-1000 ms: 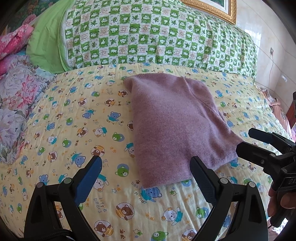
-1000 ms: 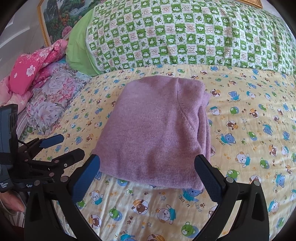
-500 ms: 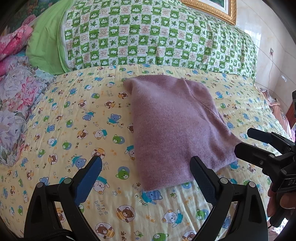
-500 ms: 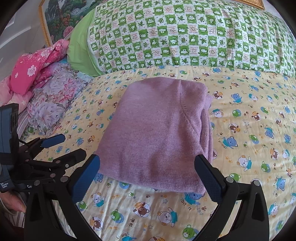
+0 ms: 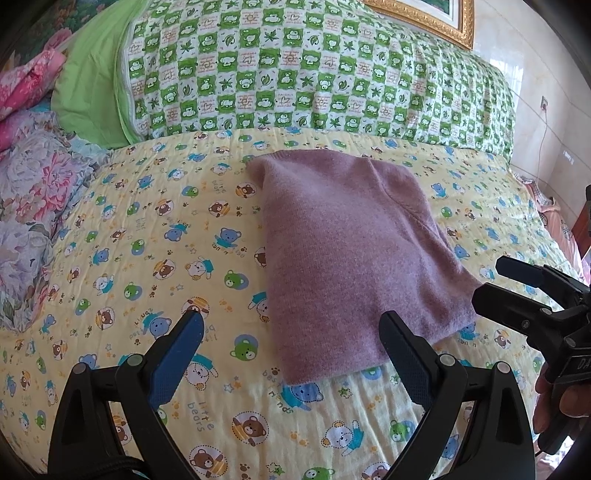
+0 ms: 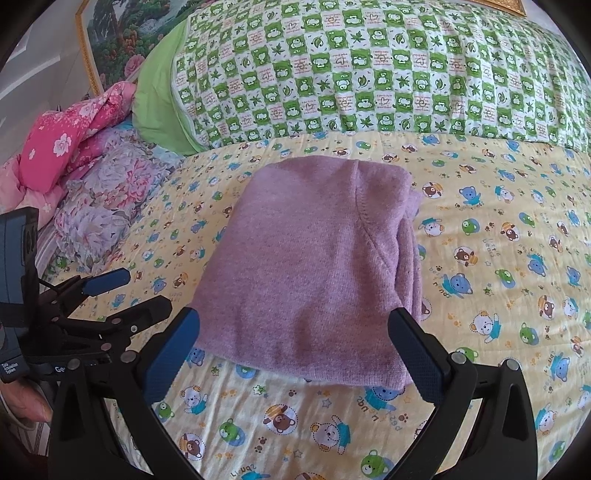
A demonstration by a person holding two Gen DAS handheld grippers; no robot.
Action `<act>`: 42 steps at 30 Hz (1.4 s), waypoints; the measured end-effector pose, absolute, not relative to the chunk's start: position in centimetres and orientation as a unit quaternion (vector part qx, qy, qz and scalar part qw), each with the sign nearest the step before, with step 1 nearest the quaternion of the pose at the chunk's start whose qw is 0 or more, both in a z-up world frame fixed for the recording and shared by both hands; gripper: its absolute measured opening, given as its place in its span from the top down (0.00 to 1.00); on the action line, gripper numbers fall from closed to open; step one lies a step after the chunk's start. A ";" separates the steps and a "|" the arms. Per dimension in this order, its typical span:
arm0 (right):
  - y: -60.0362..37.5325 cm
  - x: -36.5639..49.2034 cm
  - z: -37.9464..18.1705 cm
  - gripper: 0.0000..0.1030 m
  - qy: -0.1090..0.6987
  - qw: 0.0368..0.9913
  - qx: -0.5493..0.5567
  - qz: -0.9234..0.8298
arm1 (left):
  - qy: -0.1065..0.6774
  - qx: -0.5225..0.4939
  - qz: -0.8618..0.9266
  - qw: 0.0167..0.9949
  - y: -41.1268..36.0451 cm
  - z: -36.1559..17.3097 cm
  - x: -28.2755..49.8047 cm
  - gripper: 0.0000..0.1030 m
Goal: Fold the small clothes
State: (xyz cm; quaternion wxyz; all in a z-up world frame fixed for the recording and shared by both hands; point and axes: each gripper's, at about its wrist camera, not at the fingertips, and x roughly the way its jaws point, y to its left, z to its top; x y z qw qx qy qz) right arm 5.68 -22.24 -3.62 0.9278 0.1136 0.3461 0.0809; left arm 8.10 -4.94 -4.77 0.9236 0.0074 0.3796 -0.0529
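Observation:
A purple knit sweater (image 5: 351,251) lies folded into a flat rectangle on the yellow bear-print bedsheet (image 5: 147,258). It also shows in the right wrist view (image 6: 314,266), with layered folded edges on its right side. My left gripper (image 5: 291,354) is open and empty, held just short of the sweater's near edge. My right gripper (image 6: 293,347) is open and empty, also just short of the near edge. Each gripper shows in the other's view: the right one (image 5: 517,291) at the sweater's right corner, the left one (image 6: 122,295) to the sweater's left.
A green checked pillow (image 5: 314,74) lies across the head of the bed behind the sweater. Floral and pink bedding (image 6: 81,166) is piled at the left. A gold picture frame (image 5: 424,18) hangs on the wall. The bed's right edge (image 5: 546,229) drops off near a tiled wall.
Both grippers have drawn back a little from the sweater, which looks slightly farther away. The sweater has not moved and both grippers stay open.

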 end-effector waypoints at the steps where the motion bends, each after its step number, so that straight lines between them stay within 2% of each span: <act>1: -22.3 5.6 -3.6 0.01 0.346 0.928 0.114 0.080 | 0.380 0.008 -0.053 0.924 -5.0 -4.8 8.2 0.07; 42: -22.9 6.5 -3.3 0.01 0.340 0.929 0.126 0.077 | 0.387 0.007 -0.047 0.921 -5.7 -4.8 9.7 0.07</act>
